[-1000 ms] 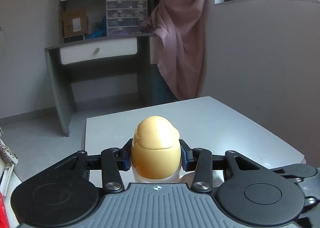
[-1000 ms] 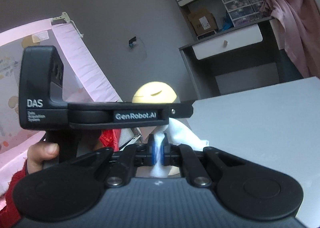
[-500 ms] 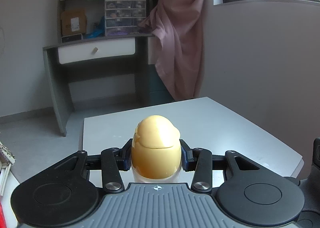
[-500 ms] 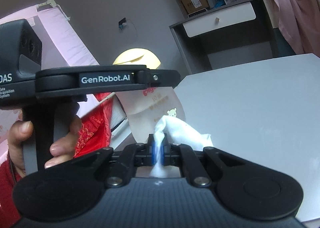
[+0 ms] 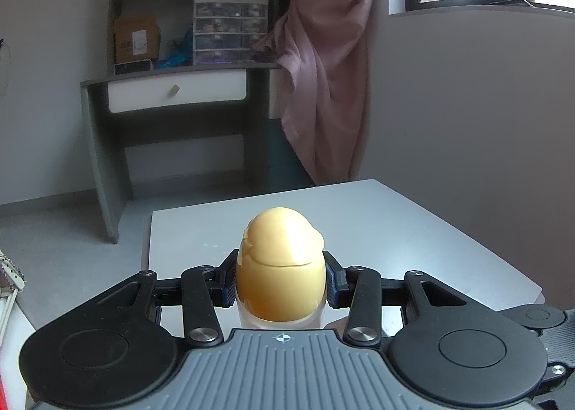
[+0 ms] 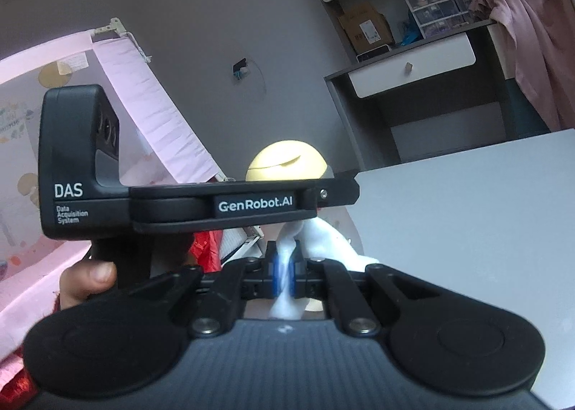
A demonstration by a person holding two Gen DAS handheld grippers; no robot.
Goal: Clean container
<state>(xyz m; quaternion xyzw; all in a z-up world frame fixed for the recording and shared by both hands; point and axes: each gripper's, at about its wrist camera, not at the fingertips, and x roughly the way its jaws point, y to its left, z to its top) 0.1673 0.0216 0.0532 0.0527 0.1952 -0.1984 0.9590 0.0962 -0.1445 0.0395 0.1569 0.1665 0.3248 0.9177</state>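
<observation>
A container with a yellow egg-shaped lid (image 5: 280, 266) and a pale clear body is clamped upright in my left gripper (image 5: 280, 284), above the near part of the white table (image 5: 395, 230). In the right wrist view the lid (image 6: 286, 166) shows above the left gripper's black body (image 6: 215, 205), which hides most of the container. My right gripper (image 6: 285, 271) is shut on a white tissue (image 6: 323, 241) that lies against the container's lower side.
A grey desk with a white drawer (image 5: 176, 93), shelves and boxes stands beyond the table. A pink curtain (image 5: 323, 68) hangs at the right. A pink padded bed rail (image 6: 151, 111) is at the left, with the person's hand (image 6: 86, 280) on the left gripper's handle.
The right gripper with the tissue rose along the container's side, then dropped back down near its lower part. The left gripper kept the container almost still.
</observation>
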